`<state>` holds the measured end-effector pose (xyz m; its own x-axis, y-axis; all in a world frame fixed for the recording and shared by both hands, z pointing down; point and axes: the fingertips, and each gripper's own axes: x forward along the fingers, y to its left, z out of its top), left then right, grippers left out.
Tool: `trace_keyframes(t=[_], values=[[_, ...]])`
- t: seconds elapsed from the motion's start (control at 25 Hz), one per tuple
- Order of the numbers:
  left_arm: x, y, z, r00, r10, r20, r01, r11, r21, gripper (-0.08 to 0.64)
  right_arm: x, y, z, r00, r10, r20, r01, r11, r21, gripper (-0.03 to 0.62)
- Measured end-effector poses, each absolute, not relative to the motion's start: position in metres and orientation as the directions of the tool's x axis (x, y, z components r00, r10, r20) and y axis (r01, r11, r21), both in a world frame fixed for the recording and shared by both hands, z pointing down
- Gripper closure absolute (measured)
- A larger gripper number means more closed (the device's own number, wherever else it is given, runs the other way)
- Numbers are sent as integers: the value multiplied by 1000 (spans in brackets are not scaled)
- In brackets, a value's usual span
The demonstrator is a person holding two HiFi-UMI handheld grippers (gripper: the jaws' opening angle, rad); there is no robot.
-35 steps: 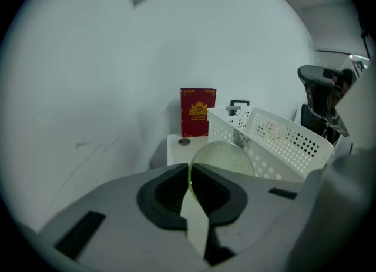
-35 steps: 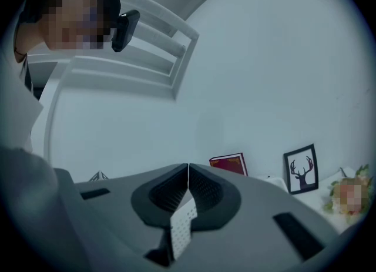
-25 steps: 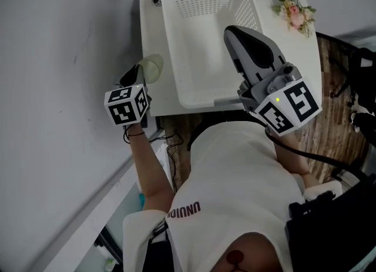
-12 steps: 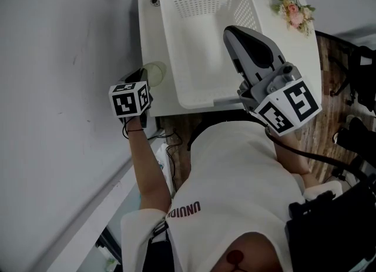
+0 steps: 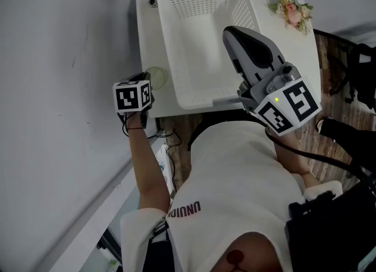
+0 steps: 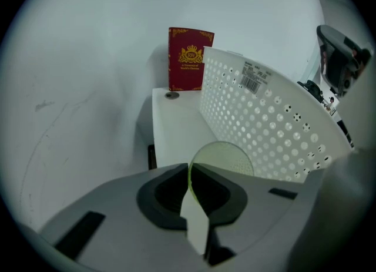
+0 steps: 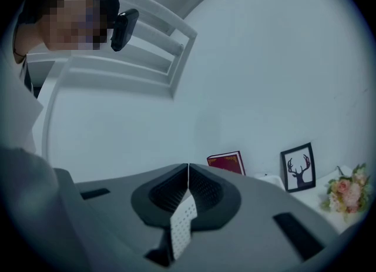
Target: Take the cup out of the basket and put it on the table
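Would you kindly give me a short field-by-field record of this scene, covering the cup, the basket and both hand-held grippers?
cup: pale green, translucent, outside the basket, over the table beside the basket's wall; contact with the table unclear
left hand-held gripper: shut on the cup's wall
right hand-held gripper: shut on the basket's perforated wall
basket: white, perforated, nothing visible inside
table: white; red book, framed deer picture and flowers at the back
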<state>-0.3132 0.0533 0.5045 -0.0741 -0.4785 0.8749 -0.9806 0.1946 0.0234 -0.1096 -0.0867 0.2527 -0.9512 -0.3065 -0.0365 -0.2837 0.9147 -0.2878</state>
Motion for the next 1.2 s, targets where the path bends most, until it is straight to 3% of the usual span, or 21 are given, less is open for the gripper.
trace_keyframes(t=[1.2], values=[[-311,54,532,-6,-341,940,-985,162,52,531,-108,-95,255,-940,-339,-23,-318,902,-291,572]])
